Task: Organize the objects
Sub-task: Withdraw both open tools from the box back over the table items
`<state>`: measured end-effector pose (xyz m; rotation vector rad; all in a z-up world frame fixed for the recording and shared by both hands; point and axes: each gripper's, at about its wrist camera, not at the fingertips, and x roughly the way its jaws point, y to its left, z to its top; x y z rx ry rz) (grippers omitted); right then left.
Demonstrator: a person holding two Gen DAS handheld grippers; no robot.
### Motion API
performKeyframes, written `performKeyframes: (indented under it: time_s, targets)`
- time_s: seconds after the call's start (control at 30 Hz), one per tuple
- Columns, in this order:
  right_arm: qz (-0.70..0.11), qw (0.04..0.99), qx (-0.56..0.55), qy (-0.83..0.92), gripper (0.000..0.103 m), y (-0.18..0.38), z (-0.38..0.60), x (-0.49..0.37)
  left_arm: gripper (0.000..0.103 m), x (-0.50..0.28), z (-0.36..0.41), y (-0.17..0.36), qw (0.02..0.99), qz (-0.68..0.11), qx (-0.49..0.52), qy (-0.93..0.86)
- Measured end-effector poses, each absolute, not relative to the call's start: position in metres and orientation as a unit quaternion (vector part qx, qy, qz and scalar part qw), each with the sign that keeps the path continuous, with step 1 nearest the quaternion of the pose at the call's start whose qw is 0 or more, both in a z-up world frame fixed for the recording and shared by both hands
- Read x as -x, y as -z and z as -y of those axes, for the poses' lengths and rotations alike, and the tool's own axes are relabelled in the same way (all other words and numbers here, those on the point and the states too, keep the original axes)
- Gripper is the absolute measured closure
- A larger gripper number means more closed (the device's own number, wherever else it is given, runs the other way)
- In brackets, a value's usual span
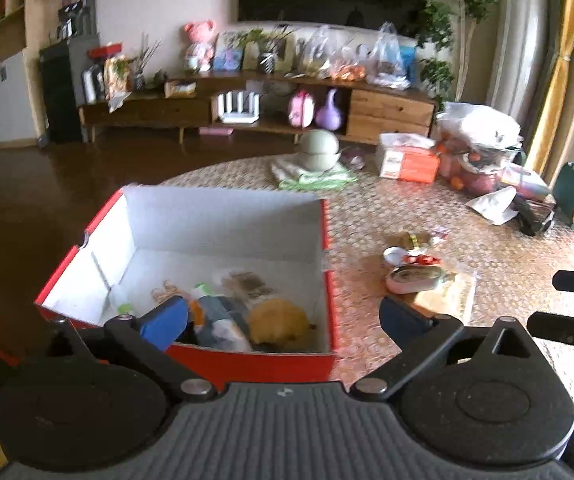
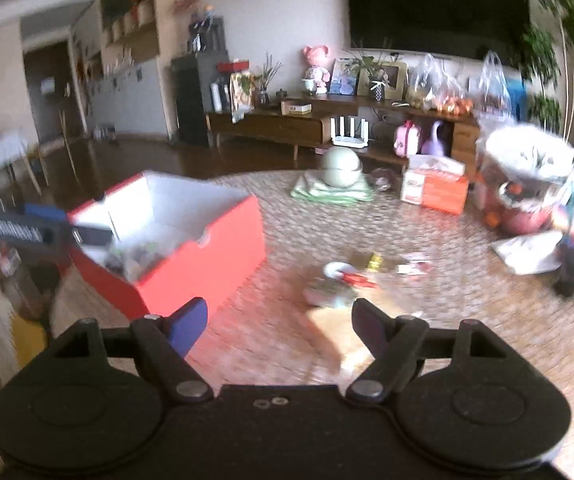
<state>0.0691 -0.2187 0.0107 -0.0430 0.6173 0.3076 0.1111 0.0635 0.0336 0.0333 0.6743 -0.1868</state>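
Woven matting covers the counter, where the red box stands open at the left, white inside. A yellow round thing and some packets lie on its floor. To its right, near it, a small scatter of wrappers lies on the matting. The left claw hangs spread over the box's near wall, holding nothing. The right claw is spread and empty above blurred matting, near a pale flat packet.
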Motion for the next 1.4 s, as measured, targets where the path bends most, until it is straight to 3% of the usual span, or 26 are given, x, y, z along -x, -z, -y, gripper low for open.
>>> performKeyframes:
  time_s: [0.13, 0.4, 0.77, 1.4]
  targets:
    - [-0.317, 0.939, 0.064, -0.117, 0.023, -0.002, 0.233, -0.064, 0.0, -0.104, -0.043, -0.029, 0.942, -0.318, -0.028, 0.103]
    - [-0.348, 0.932, 0.046, -0.091, 0.023, 0.021, 0.271, -0.078, 0.0, -0.101, 0.014, -0.014, 0.941, -0.299, -0.046, 0.152]
    - [-0.355, 0.928, 0.04, -0.105, 0.023, 0.037, 0.312, -0.112, 0.0, -0.137, 0.084, 0.022, 0.921, -0.331, -0.072, 0.193]
    - [-0.407, 0.907, -0.013, -0.112, 0.024, 0.084, 0.333, -0.207, 0.0, -0.216, 0.124, 0.087, 0.91, -0.356, -0.11, 0.184]
